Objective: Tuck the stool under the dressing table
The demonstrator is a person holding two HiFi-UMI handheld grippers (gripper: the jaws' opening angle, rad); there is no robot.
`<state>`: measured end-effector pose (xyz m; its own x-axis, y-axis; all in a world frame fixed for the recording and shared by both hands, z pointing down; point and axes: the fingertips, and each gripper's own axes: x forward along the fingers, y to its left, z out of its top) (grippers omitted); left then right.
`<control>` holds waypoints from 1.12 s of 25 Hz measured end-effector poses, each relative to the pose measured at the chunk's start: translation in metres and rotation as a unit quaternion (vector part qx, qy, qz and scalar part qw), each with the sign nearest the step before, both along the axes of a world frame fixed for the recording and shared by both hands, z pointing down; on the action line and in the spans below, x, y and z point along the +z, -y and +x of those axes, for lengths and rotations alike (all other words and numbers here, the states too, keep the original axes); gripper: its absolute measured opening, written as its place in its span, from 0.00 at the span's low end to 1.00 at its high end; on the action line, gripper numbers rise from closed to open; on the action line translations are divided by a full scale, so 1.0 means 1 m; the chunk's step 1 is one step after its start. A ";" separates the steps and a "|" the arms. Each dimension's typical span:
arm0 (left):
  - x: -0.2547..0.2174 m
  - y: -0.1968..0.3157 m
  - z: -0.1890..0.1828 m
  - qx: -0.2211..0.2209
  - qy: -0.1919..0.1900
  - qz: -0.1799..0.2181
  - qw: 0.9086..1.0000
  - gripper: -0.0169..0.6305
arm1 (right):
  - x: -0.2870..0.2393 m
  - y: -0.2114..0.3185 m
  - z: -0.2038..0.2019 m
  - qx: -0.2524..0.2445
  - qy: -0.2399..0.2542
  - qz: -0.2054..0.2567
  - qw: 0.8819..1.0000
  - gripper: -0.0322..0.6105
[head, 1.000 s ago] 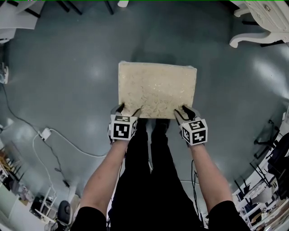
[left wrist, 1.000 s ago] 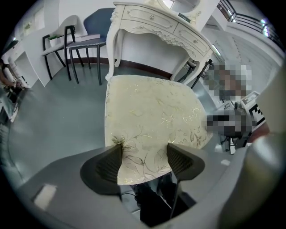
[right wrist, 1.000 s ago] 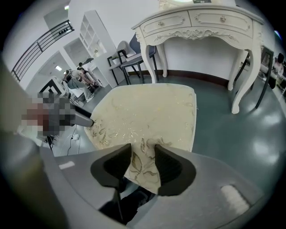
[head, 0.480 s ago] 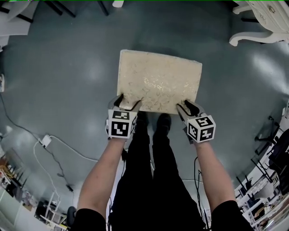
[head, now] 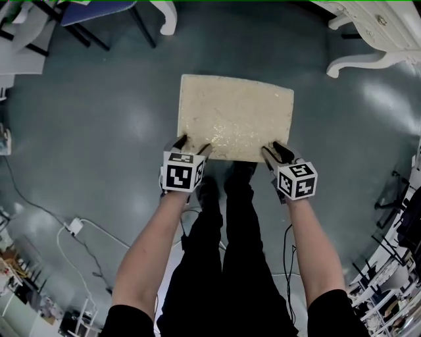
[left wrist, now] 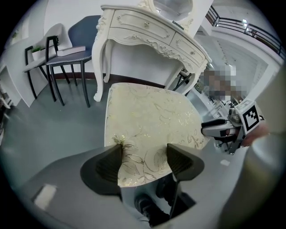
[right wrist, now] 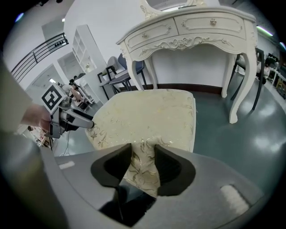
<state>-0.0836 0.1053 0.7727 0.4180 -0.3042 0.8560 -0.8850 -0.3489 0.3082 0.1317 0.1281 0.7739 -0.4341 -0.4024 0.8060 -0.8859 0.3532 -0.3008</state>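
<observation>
The stool (head: 235,117) has a cream seat with a gold leaf pattern; its legs are hidden beneath it. My left gripper (head: 191,146) is shut on the near left corner, where the fabric puckers against one pad (left wrist: 111,163). My right gripper (head: 276,150) is shut on the near right corner. In the left gripper view the stool (left wrist: 149,120) runs out from the left gripper (left wrist: 144,160) towards the white carved dressing table (left wrist: 147,31). The right gripper (right wrist: 143,165) pinches the stool (right wrist: 152,116), with the dressing table (right wrist: 192,31) straight ahead. Its curved legs (head: 355,59) show top right.
A blue chair (left wrist: 73,49) with black legs stands left of the dressing table, also seen at the top left as the chair (head: 99,16). Cables (head: 79,227) and a plug lie on the grey floor at the left. Shelving and clutter line the right edge.
Both grippers and the stool have moved forward over the floor towards the dressing table. The chair and a white table leg have come into view at the top; the floor cable slid down the frame.
</observation>
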 end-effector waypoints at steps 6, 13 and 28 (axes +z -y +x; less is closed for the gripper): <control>-0.004 0.036 0.009 -0.001 0.002 0.012 1.000 0.54 | -0.005 0.036 0.010 -0.008 0.014 0.021 1.000 0.31; -0.003 0.074 0.023 0.000 0.011 0.007 1.000 0.54 | -0.006 0.073 0.022 -0.024 0.024 0.013 0.999 0.31; -0.004 0.159 0.053 0.000 0.028 -0.007 1.000 0.54 | -0.007 0.152 0.054 -0.089 0.001 -0.010 0.996 0.29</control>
